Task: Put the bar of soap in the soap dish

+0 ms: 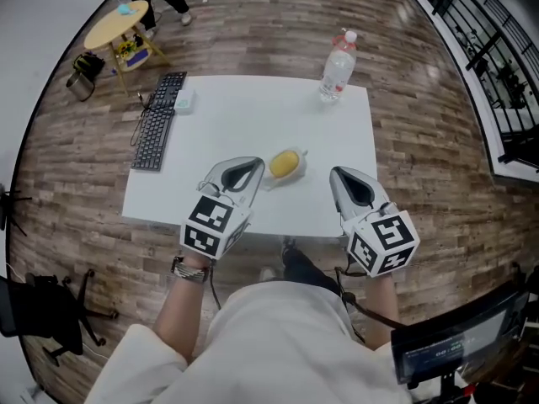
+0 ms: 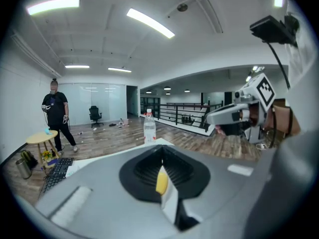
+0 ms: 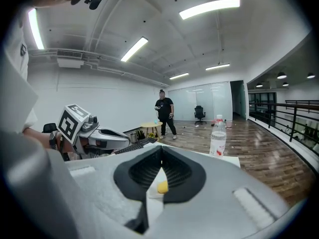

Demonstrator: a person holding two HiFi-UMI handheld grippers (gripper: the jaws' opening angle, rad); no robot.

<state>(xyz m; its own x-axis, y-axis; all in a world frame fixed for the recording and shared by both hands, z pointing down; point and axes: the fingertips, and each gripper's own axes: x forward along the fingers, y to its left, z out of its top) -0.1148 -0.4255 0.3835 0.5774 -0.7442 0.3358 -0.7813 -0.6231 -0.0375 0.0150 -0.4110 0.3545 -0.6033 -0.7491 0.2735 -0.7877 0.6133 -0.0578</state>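
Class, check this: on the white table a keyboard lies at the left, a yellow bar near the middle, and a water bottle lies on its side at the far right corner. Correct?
No: the head view shows the water bottle standing upright. The keyboard and yellow bar are as stated.

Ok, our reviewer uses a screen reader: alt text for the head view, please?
A yellow bar of soap lies in what looks like a clear soap dish on a white table, between the left gripper and right gripper, both shut. A water bottle and keyboard sit farther back.
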